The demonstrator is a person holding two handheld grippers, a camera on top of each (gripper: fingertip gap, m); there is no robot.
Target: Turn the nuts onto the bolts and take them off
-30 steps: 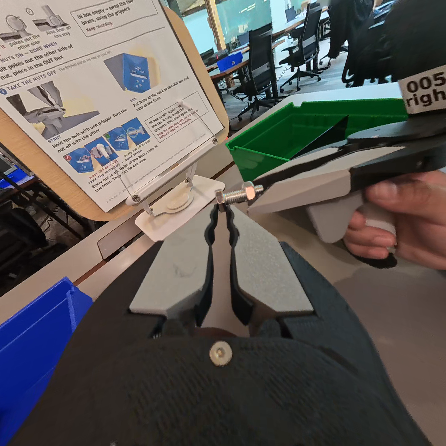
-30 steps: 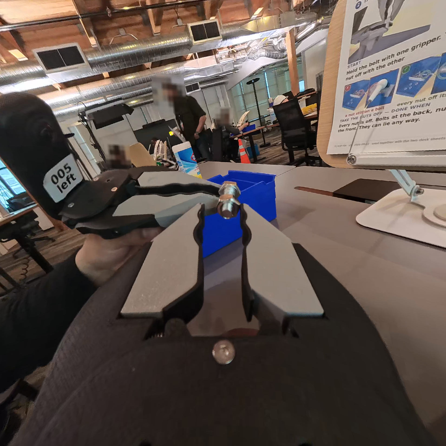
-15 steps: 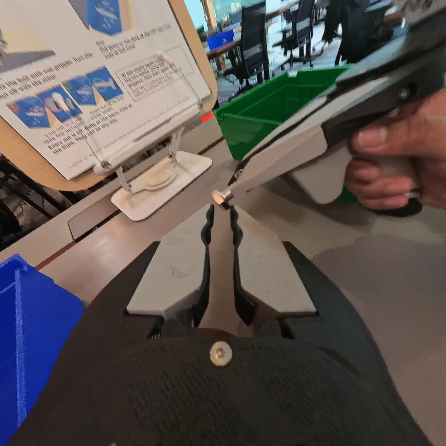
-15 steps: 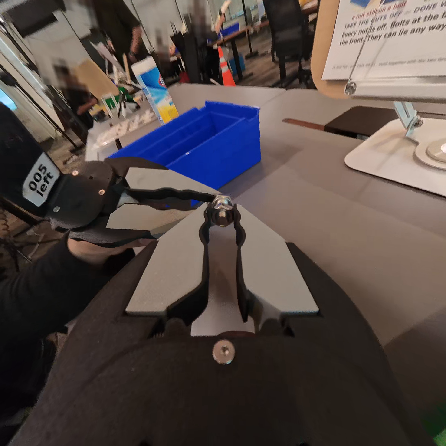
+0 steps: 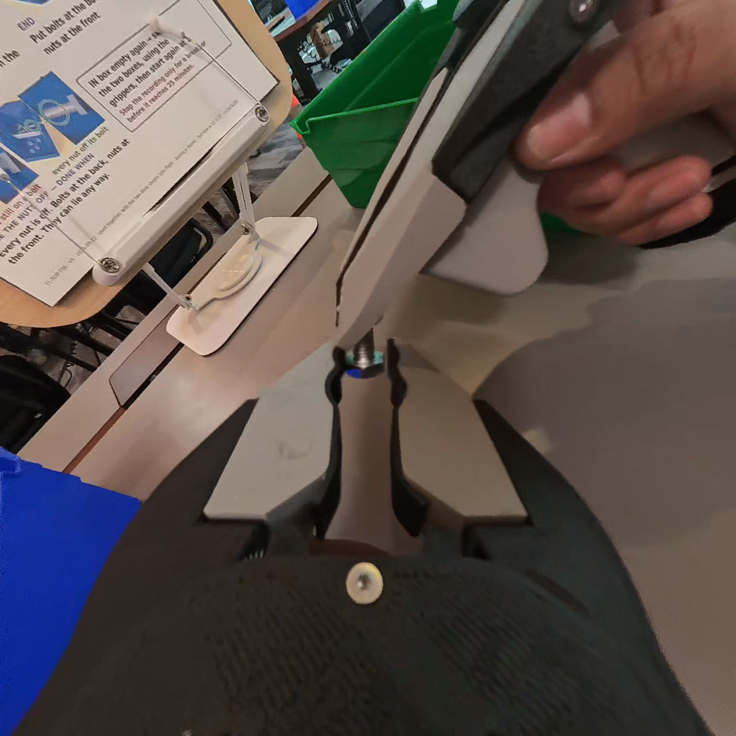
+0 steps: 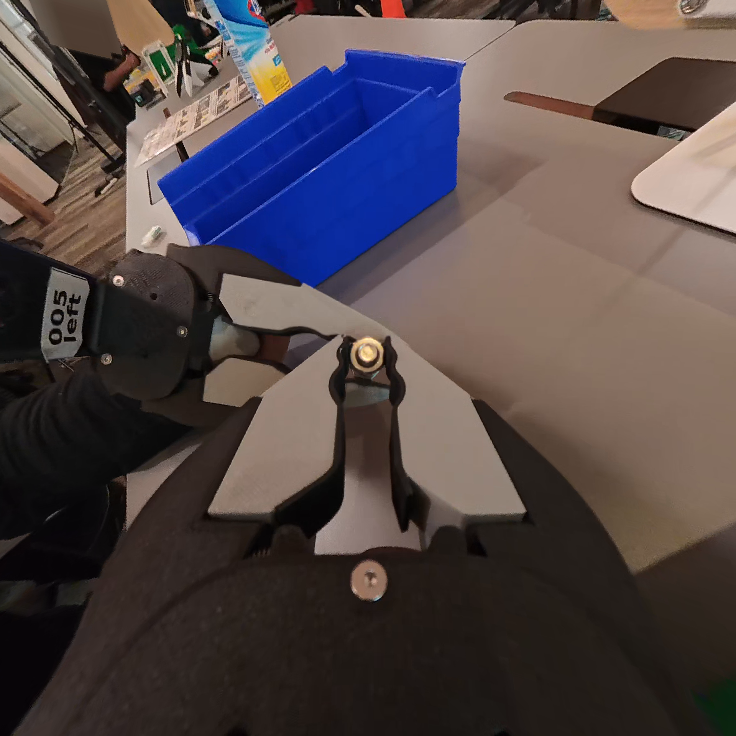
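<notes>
A steel bolt stands upright above the grey table, head down. In the left wrist view its head sits between my left gripper's fingertips, with a thin gap on each side. The right gripper comes down from the upper right and is shut on the bolt's upper part; the nut is hidden inside its fingers there. In the right wrist view my right gripper is shut on the nut, seen end-on with the bolt's tip in its middle. The left gripper reaches in from the left, below the nut.
A blue bin stands on the table behind the grippers; it also shows in the left wrist view. A green bin stands at the back right. An instruction sheet on a white stand is behind. A wipes canister stands far back. The grippers are tip to tip, or close to it.
The right gripper closed on the nut and swung from level to pointing down, turning the bolt upright. The left gripper let go of the bolt head and its jaws widened around it.
</notes>
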